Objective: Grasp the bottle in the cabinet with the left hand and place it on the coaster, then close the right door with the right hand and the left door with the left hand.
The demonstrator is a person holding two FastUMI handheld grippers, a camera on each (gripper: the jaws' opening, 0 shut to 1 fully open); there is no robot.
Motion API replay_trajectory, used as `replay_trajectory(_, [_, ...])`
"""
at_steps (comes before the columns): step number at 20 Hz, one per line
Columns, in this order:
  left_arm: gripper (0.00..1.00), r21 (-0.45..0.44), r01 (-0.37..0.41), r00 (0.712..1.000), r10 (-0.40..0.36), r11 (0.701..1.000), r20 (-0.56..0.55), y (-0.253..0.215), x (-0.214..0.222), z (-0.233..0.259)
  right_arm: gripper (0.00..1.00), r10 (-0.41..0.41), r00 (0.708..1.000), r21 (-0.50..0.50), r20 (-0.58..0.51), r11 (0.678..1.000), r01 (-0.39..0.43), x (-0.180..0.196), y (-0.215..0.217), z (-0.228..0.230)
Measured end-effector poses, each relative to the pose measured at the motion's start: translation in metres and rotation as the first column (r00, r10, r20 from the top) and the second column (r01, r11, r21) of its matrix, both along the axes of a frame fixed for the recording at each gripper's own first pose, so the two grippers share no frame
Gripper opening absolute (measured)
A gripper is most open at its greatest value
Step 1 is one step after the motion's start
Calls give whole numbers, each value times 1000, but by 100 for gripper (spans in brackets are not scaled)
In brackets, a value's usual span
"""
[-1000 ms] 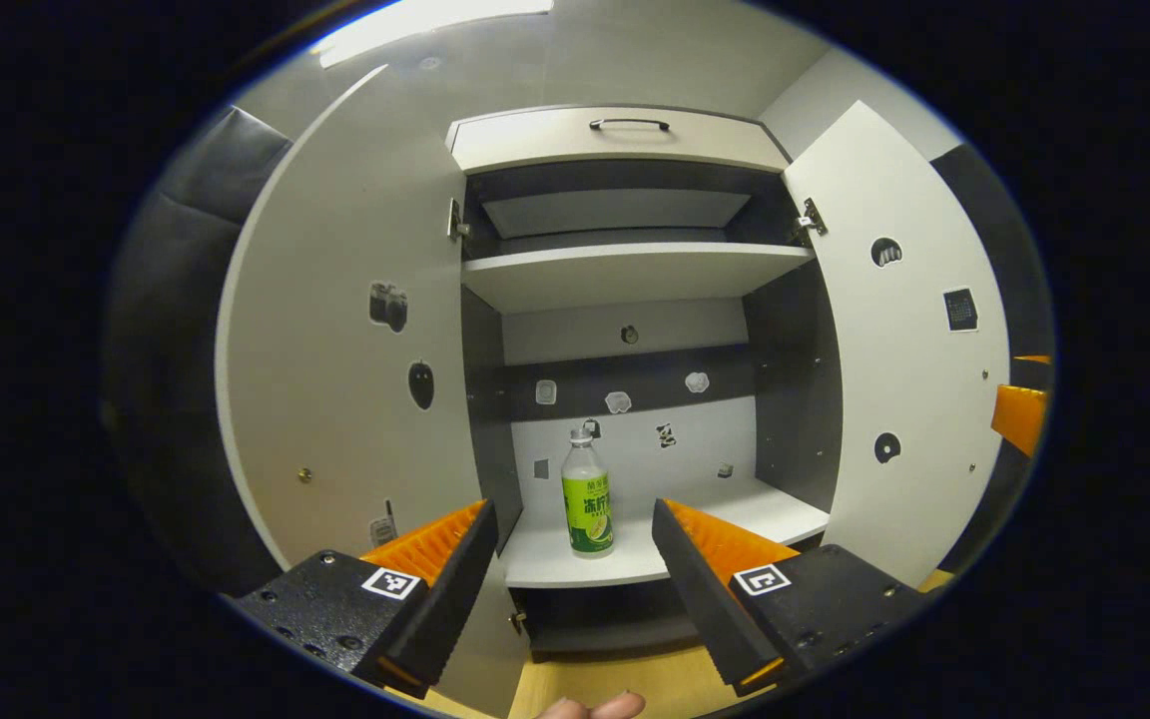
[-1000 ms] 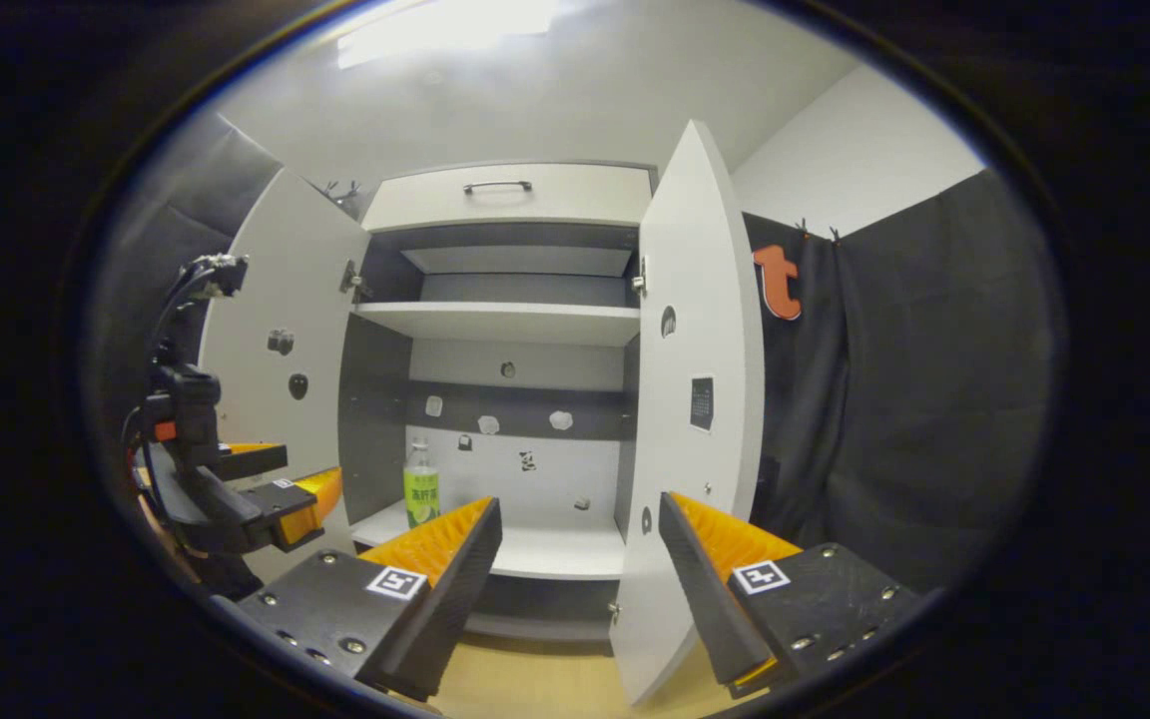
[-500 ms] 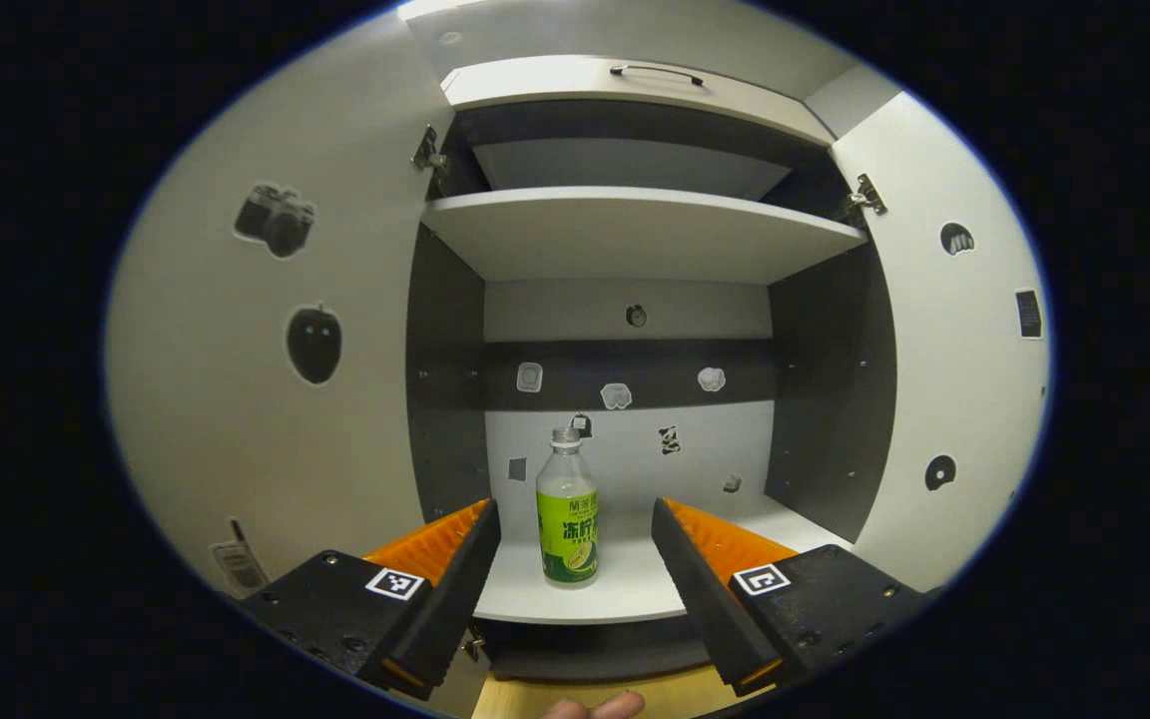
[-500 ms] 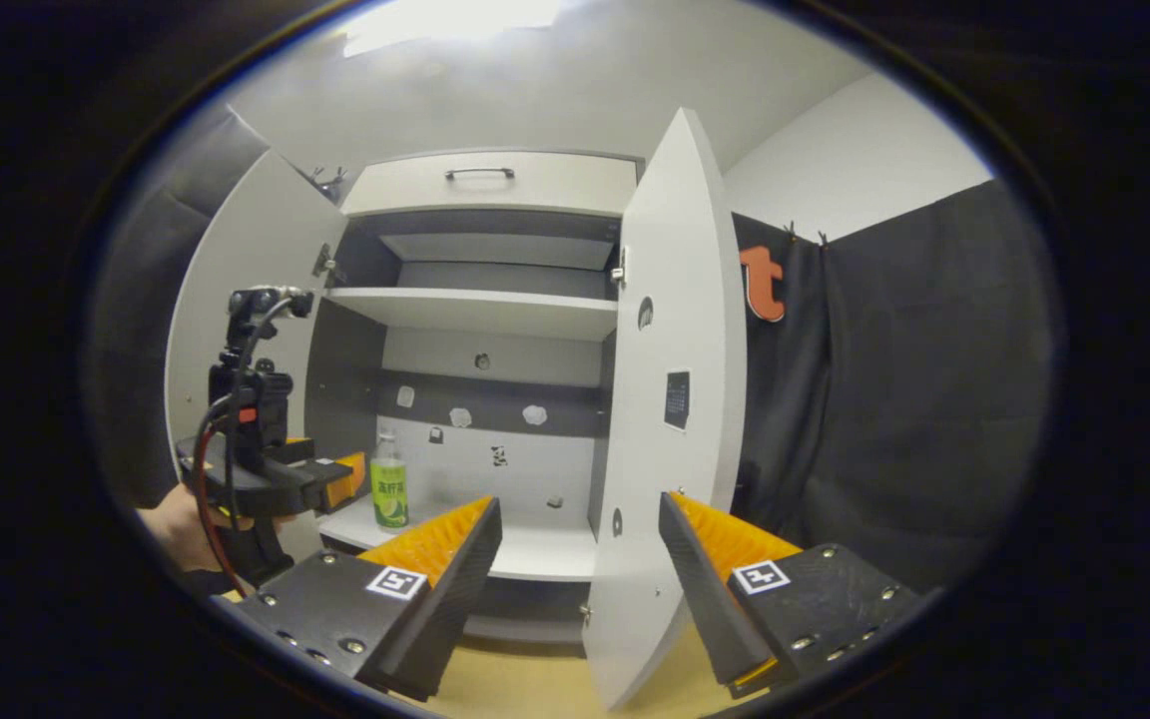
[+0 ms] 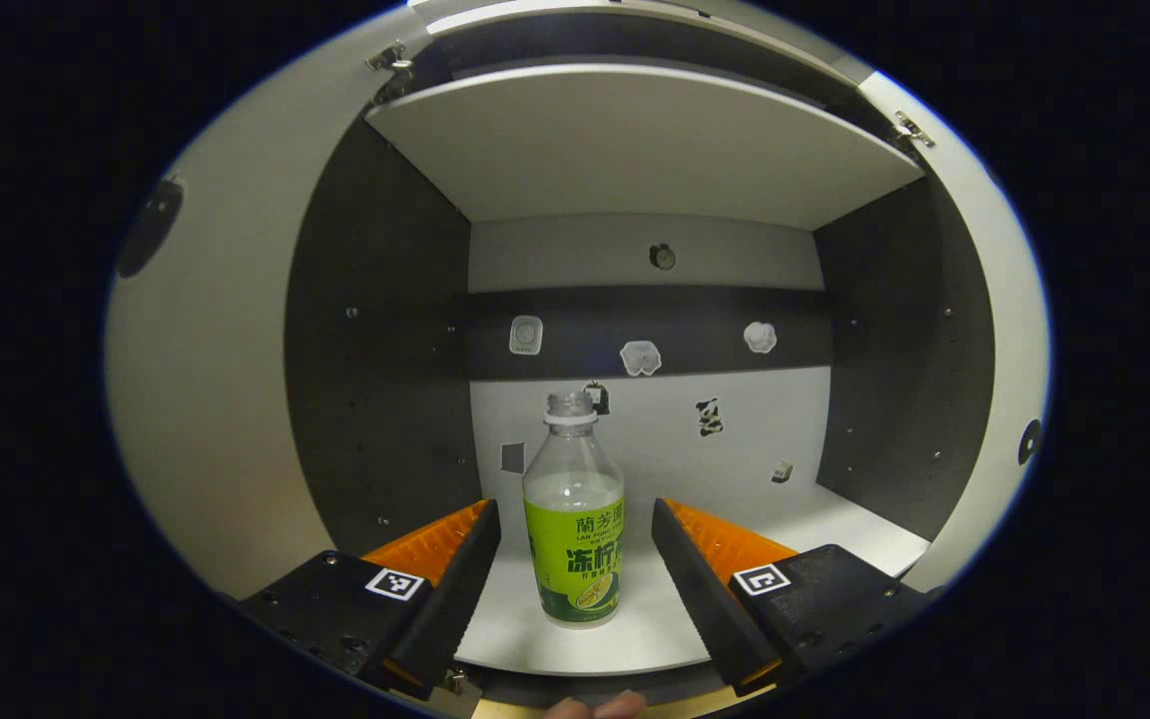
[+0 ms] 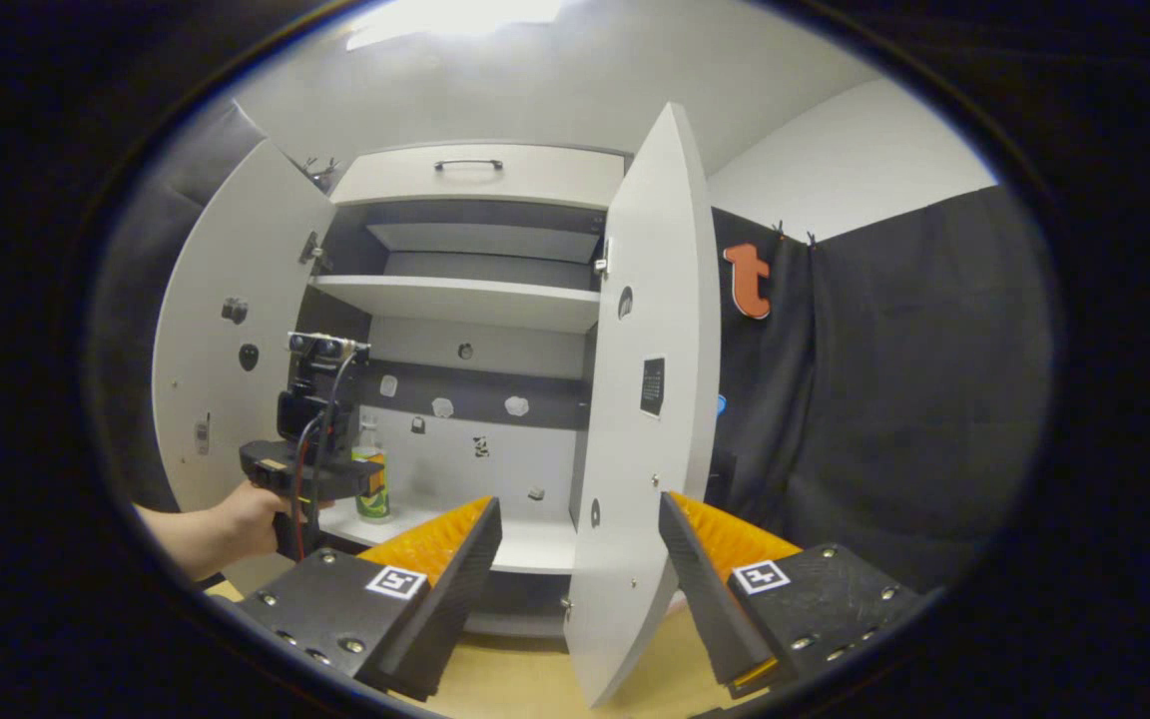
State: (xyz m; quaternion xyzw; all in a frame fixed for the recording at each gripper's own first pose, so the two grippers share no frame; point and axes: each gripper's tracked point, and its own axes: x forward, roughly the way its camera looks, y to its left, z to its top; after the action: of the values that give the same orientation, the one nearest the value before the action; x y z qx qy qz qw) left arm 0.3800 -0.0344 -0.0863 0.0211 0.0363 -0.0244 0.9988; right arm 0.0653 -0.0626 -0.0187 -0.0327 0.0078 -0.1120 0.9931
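Observation:
A clear bottle (image 5: 575, 519) with a green label stands upright on the cabinet's lower shelf (image 5: 805, 519). My left gripper (image 5: 573, 509) is open and reaches into the cabinet. The bottle sits centred just beyond its fingertips, with a gap on each side. In the right gripper view, a hand (image 6: 226, 519) holds the left gripper (image 6: 310, 469), which partly hides the bottle (image 6: 370, 489). My right gripper (image 6: 580, 504) is open and holds nothing, low in front of the cabinet. The edge of the open right door (image 6: 645, 399) lines up between its fingers. The left door (image 6: 226, 379) is swung wide open.
An upper shelf (image 5: 635, 150) roofs the bottle's compartment, and small stickers dot the back panel (image 5: 635, 429). A drawer with a dark handle (image 6: 475, 175) tops the cabinet. A wooden surface (image 6: 525, 679) lies below the doors. The black cloth wall (image 6: 884, 399) stands to the right.
My left gripper has moved forward into the cabinet, so the bottle looms much larger between its fingers. The right gripper has shifted only slightly and stays open.

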Motion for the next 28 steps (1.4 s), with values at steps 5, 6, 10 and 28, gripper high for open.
replay_trajectory(5, [96,9,-15,997,16,1000,-82,1,32,-28,93,-17,1000,-3,11,1000,17,-17,0,2])
replay_trajectory(6, [95,25,-22,996,24,999,-82,3,39,-30,93,-17,1000,-10,10,1000,17,-21,1,2])
replay_trajectory(10, [81,49,-52,995,56,997,-82,18,45,-29,93,-31,1000,-25,-2,999,31,-39,0,2])
replay_trajectory(28, [79,-111,31,998,-36,993,-43,31,-177,41,94,113,994,43,10,993,-114,-109,38,6])
